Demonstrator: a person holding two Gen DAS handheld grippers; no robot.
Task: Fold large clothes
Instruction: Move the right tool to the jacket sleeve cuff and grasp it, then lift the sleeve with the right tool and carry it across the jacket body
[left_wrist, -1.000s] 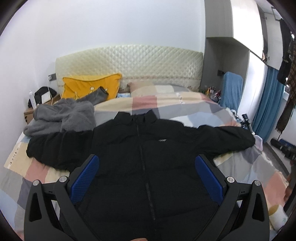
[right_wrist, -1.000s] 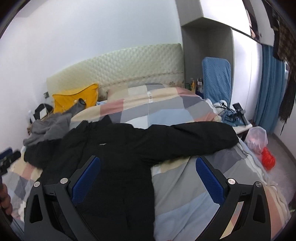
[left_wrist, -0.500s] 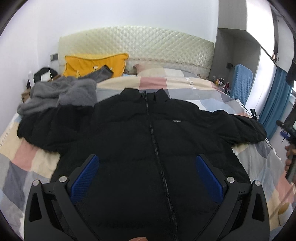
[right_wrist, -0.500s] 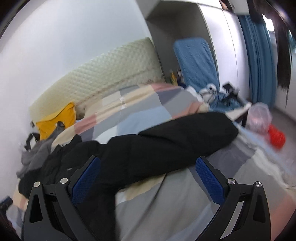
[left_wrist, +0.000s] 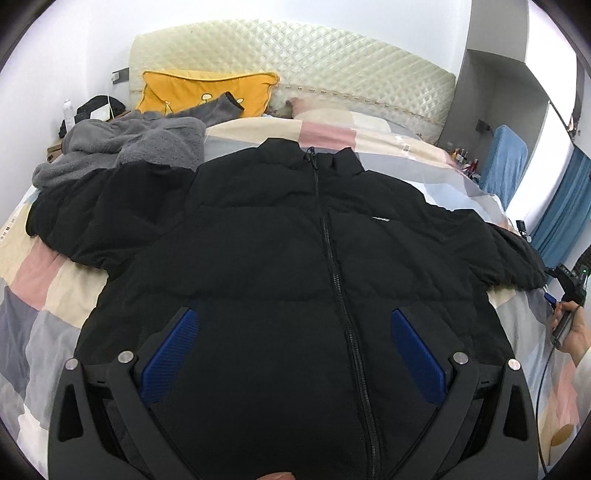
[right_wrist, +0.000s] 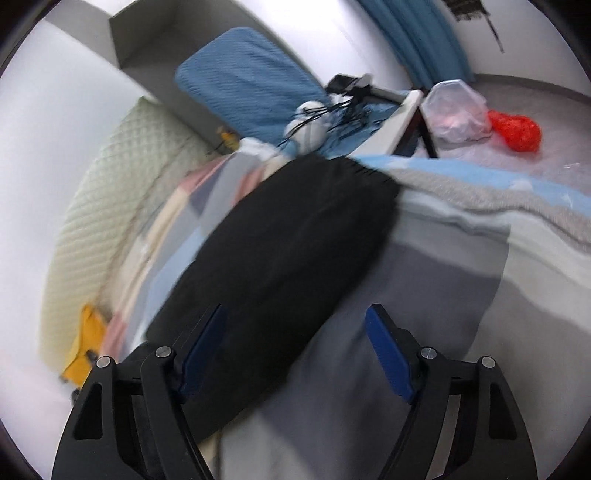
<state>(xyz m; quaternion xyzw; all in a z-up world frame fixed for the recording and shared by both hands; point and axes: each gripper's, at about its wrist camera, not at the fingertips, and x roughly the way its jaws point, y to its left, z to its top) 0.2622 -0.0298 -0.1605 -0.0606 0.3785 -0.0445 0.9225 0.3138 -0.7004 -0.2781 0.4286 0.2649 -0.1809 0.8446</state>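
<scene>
a bed (left_wrist: 55, 280) with a patchwork quilt is carrying a black puffer jacket (left_wrist: 295, 266), lying flat and zipped. both grippers, left (left_wrist: 291, 350) and right (right_wrist: 295, 350), are hovering with jaws open (empty). it's looking soft, bulky, light; the right sleeve cuff (right_wrist: 354, 177) seems the best hold.

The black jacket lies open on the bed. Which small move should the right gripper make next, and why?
Probably lower the right gripper onto the sleeve end of the black padded jacket and close on it. Its fingers are open and empty, the sleeve lies stretched flat on the patchwork quilt, and the jacket shows no fold yet. The left gripper is open over the hem.
</scene>
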